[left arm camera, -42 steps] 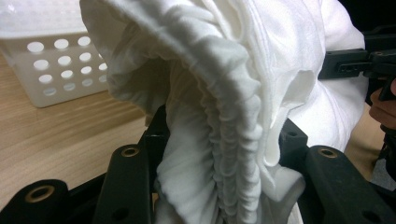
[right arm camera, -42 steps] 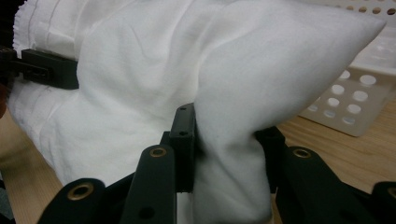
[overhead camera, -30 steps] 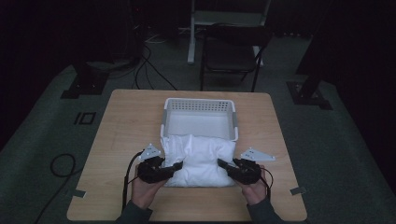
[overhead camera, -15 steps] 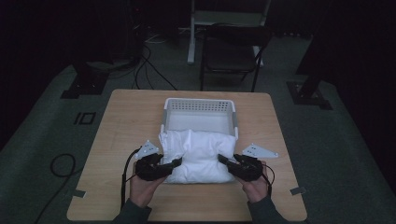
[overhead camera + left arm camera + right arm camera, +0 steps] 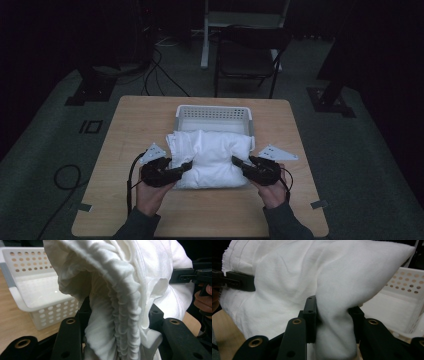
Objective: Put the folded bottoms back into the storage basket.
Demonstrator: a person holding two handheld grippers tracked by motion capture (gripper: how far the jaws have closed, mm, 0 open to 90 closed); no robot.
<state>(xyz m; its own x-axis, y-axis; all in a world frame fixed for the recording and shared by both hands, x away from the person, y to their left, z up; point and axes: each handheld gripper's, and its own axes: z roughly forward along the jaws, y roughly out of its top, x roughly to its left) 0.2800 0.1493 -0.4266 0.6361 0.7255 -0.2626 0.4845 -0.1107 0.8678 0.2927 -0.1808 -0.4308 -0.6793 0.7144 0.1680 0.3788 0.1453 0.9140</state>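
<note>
Jaws first: both pairs are pinched hard into cloth. My left gripper (image 5: pixel 117 340) bites a thick, gathered fold at one end of the folded white bundle (image 5: pixel 212 157), its two black jaws standing either side of the crimped edge with fabric packed between them. My right gripper (image 5: pixel 332 340) squeezes a plump corner at the opposite end, the cloth bulging out above its jaws.

I hold it at both ends for a plain reason: a soft, heavy stack would sag and unfold if taken by one side, whereas two opposed grips keep the layers together and the load level. In the high view the left gripper (image 5: pixel 167 172) and right gripper (image 5: pixel 252 169) face each other across the bundle, each hand (image 5: pixel 150 192) coming in from the near edge of the wooden table (image 5: pixel 125 140).

The bundle hangs between the grippers, near the middle of the table, its far edge overlapping the near rim of the white perforated basket (image 5: pixel 212 112), which sits just beyond it and looks empty. I judge the basket to be the destination: it is open-topped, set square to me and directly ahead, so a forward carry should bring the cloth over it. The risk, as I see it, is the bundle's width against the basket's walls.
</note>
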